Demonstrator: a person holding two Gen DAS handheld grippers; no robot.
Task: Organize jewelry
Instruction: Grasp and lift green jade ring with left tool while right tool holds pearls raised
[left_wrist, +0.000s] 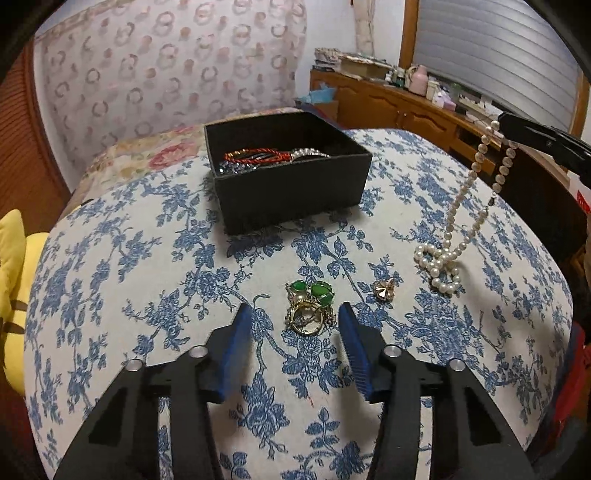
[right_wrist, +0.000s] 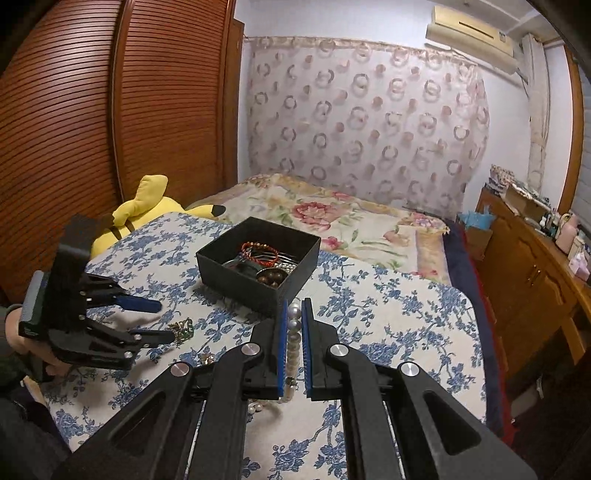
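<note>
Hanging vertically, pearl necklace (right_wrist: 294, 343) pinched in right gripper (right_wrist: 294, 314); left gripper (left_wrist: 295, 314) wide apart, holding nothing.

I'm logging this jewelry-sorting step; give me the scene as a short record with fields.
Surface: blue floral cloth
Container: open black square box, already holding bracelets
Right gripper: shut on white pearl necklace, partly lifted, lower end coiled on the cloth
Left gripper: open, fingers either side of the green-stone gold jewelry cluster
Also loose: small gold flower-shaped piece
</note>
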